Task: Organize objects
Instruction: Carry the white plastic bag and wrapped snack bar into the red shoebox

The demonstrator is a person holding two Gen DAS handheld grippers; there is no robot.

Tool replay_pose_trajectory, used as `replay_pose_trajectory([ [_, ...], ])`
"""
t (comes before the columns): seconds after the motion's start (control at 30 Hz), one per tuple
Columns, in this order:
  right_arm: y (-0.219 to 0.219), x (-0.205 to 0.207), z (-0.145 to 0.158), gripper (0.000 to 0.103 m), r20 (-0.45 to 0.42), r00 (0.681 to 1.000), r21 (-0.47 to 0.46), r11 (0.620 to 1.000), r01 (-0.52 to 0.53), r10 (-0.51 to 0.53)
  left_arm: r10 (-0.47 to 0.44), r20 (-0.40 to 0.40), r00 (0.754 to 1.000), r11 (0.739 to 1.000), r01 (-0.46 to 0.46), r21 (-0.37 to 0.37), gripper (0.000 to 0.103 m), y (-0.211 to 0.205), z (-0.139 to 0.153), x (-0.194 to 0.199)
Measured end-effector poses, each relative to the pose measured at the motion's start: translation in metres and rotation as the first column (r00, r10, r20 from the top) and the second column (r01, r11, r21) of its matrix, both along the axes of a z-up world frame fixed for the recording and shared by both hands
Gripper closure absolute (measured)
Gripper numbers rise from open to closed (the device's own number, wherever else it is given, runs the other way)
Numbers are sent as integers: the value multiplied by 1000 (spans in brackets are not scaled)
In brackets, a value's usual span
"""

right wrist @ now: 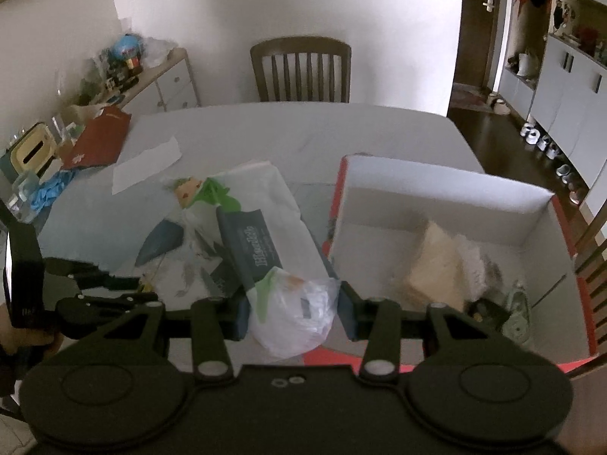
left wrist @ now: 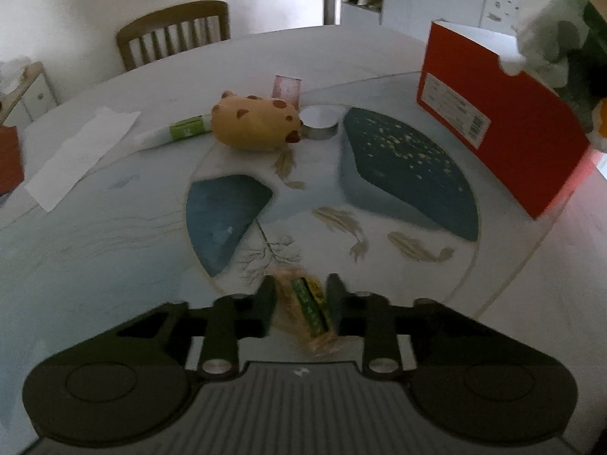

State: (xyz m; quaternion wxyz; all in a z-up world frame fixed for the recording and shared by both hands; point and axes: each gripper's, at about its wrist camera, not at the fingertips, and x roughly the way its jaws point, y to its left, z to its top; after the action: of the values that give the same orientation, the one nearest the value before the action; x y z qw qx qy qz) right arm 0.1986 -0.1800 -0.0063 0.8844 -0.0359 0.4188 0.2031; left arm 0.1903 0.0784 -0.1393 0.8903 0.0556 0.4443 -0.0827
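Observation:
My left gripper (left wrist: 300,301) is low over the table, shut on a small tan packet with a green label (left wrist: 309,309). From the right wrist it shows at the left edge as the left gripper (right wrist: 129,284). My right gripper (right wrist: 296,314) is shut on a clear plastic bag (right wrist: 292,318) that holds white, green and dark-labelled things. It hangs just left of the open red box (right wrist: 436,197). Inside that box lie a tan block (right wrist: 436,265) and some small items. The red box (left wrist: 531,151) stands at the right in the left wrist view.
On the table's far side lie a spotted bread-shaped toy (left wrist: 254,123), a green-labelled tube (left wrist: 186,129), a round metal tin (left wrist: 320,123), a small pink box (left wrist: 286,89) and a white paper strip (left wrist: 79,155). A wooden chair (right wrist: 301,70) stands behind. A cluttered sideboard (right wrist: 114,76) is at the left.

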Motion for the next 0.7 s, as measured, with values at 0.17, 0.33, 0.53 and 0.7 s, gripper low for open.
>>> replay_pose_trajectory([
  [0.17, -16, 5, 4, 59, 16, 1000, 8, 1000, 4, -4, 41, -3, 999, 999, -41, 5, 84, -8, 2, -1],
  [0.33, -36, 11, 6, 59, 30, 999, 7, 1000, 15, -15, 51, 12, 999, 999, -50, -16, 84, -21, 15, -3],
  [0.53, -65, 17, 5, 59, 41, 998, 4, 999, 43, -43, 58, 38, 998, 996, -55, -71, 84, -44, 39, 1],
  [0.7, -91, 22, 3, 59, 49, 997, 7, 998, 67, -67, 25, 52, 998, 993, -19, -117, 84, -74, 62, 9],
])
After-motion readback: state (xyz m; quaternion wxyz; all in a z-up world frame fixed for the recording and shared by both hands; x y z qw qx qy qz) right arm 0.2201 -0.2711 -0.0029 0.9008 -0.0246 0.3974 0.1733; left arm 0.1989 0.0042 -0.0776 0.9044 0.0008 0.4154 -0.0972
